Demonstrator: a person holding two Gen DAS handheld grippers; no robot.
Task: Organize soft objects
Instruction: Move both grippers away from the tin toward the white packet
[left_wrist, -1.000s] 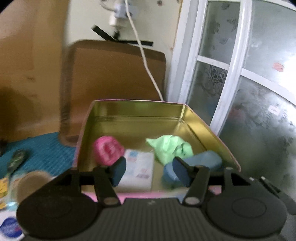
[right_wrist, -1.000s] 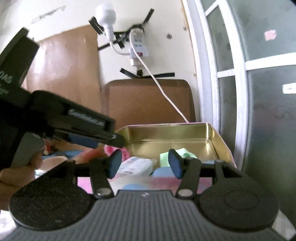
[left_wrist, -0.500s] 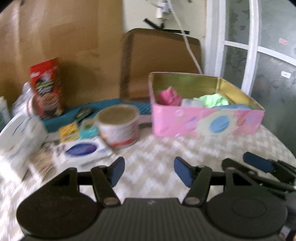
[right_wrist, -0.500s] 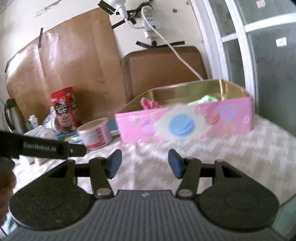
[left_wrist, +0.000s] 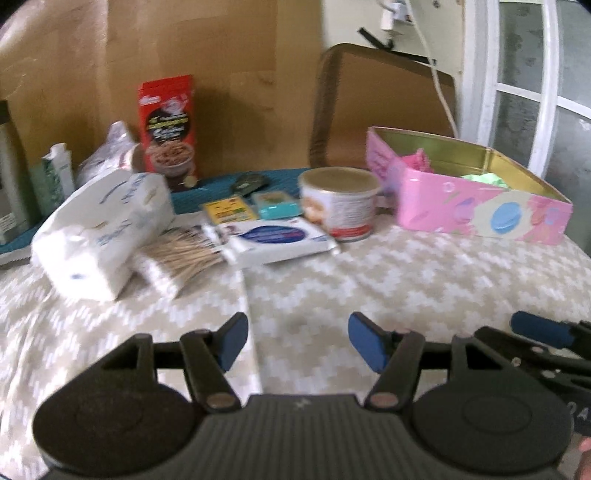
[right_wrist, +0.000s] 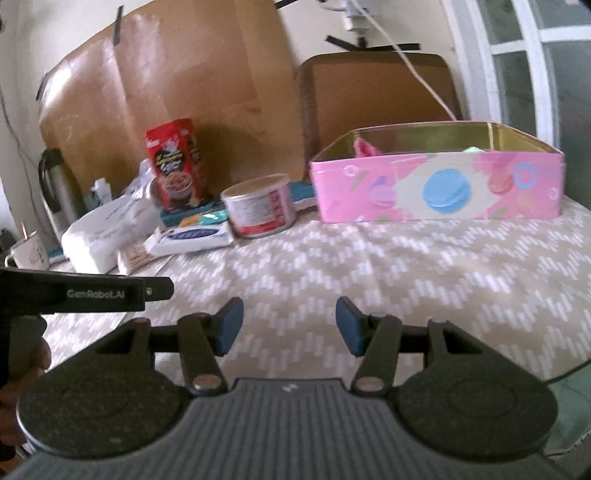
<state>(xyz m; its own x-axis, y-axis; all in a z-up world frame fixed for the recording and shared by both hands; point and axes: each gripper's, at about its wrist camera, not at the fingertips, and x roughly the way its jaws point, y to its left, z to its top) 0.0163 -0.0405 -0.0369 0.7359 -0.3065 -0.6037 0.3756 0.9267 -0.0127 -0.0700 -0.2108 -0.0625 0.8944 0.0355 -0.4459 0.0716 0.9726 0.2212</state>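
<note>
My left gripper (left_wrist: 297, 341) has its fingers parted, nothing between them; right gripper (right_wrist: 288, 326) the same, both over the zigzag-patterned bench (left_wrist: 406, 280). Beyond sits the pink tin (right_wrist: 439, 188), a pink soft piece (left_wrist: 415, 162) and a green one (left_wrist: 484, 181) inside. Left of it, a can (left_wrist: 340, 203) and tissue pack (left_wrist: 99, 229).

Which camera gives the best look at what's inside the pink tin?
The left wrist view: it looks into the pink tin, showing a pink thing and a green one. The right wrist view sees the tin side-on, so only their tops peek out.
</note>
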